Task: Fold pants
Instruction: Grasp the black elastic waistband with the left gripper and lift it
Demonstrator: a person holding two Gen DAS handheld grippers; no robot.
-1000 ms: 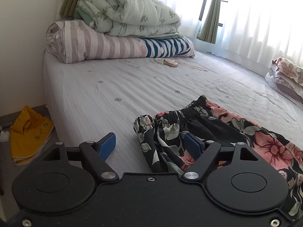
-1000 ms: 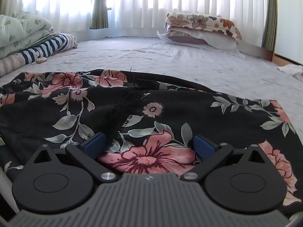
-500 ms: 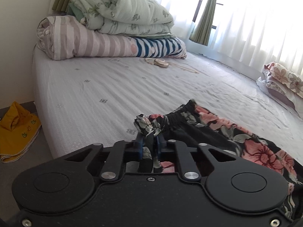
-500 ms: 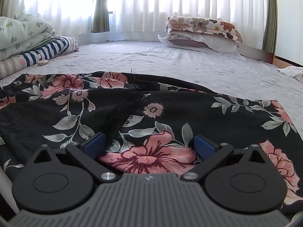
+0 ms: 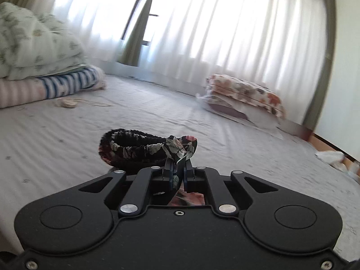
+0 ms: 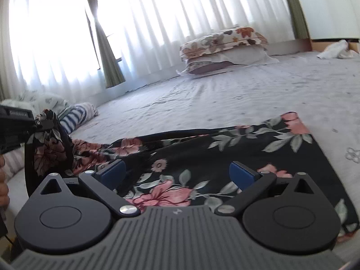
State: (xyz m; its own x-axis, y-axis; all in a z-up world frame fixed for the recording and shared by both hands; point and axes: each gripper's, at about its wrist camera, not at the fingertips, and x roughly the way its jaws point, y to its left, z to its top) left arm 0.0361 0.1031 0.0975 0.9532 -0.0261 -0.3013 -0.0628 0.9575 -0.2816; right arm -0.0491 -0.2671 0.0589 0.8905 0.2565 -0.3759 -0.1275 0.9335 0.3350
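Tongs first: the left tongs (image 5: 178,175) have just been closing and now pinch the gathered corner of the black floral-print fabric pants (image 6: 225,162) at the elastic waistband (image 5: 135,145), lifted clear of the pale grey patterned bed (image 5: 67,135). The waistband curls up just ahead of the blue pads. Over on the other side, the right tongs (image 6: 176,174) stand spread wide, nothing between them, hovering just above the flat leg end of the pants, which lies on the bed directly under and ahead of them. Far beyond, a floral pillow stack (image 6: 222,47) against white curtains (image 6: 157,22). Judging the progress: early going, one end raised, no fold laid down yet; carrying the waist across to the leg end looks like what remains.
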